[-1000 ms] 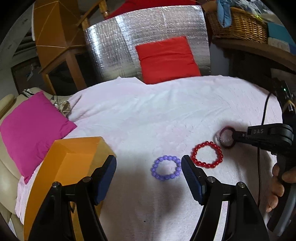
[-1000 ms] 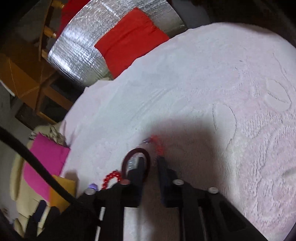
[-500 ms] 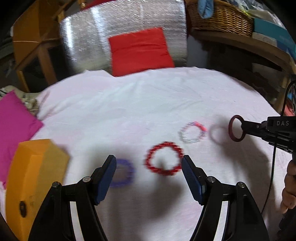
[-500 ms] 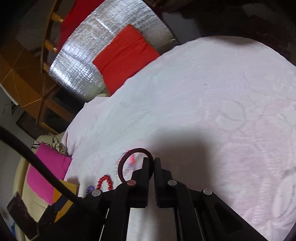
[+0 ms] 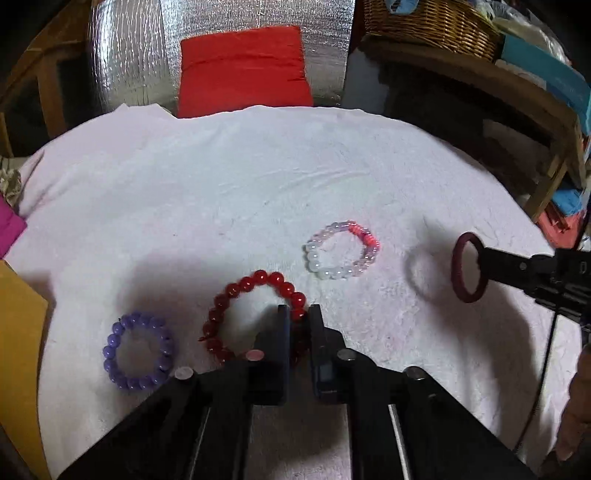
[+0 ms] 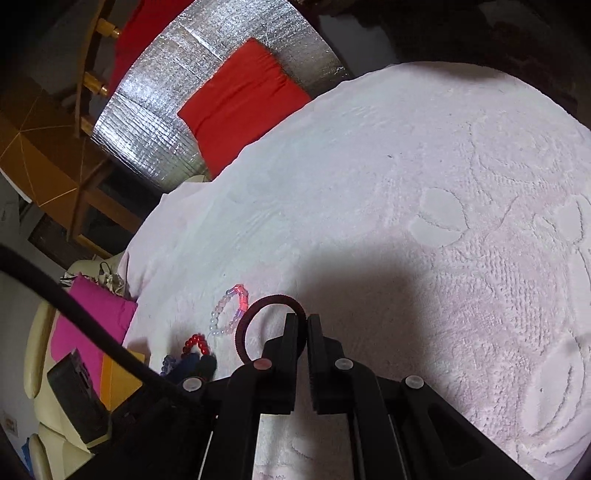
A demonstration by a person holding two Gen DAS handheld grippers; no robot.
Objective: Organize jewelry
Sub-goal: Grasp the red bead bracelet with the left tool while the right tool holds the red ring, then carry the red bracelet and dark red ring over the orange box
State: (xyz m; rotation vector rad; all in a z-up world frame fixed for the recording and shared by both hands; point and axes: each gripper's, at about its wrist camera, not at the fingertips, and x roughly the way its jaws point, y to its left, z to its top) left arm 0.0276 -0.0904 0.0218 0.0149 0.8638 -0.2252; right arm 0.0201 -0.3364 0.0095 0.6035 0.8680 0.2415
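On the white cloth [image 5: 258, 192] lie a purple bead bracelet [image 5: 138, 350], a red bead bracelet [image 5: 255, 284] and a pale pink-and-white bracelet [image 5: 341, 249]. My left gripper [image 5: 298, 314] points down at the red bracelet, its jaws closing on the strand's right side, pads pressing the beads. At the right, my right gripper [image 5: 482, 260] is shut on a dark maroon ring [image 5: 467, 273], held just above the cloth. In the right wrist view that gripper [image 6: 302, 321] pinches the ring [image 6: 258, 310]. The pale bracelet [image 6: 231, 314] and red bracelet [image 6: 195, 341] lie to its left.
An orange box [image 5: 18, 350] stands at the left edge beside a pink cushion [image 6: 92, 325]. A red cushion [image 5: 243, 70] leans on a silver foil panel [image 5: 129, 55] at the back. A wicker basket [image 5: 432, 26] sits on a wooden shelf [image 5: 517, 96]. A person's hand [image 5: 576, 398] shows far right.
My left gripper came forward and down over the red bracelet and its wide jaws closed on it. My right gripper closed on the maroon ring and lifted it off the cloth.
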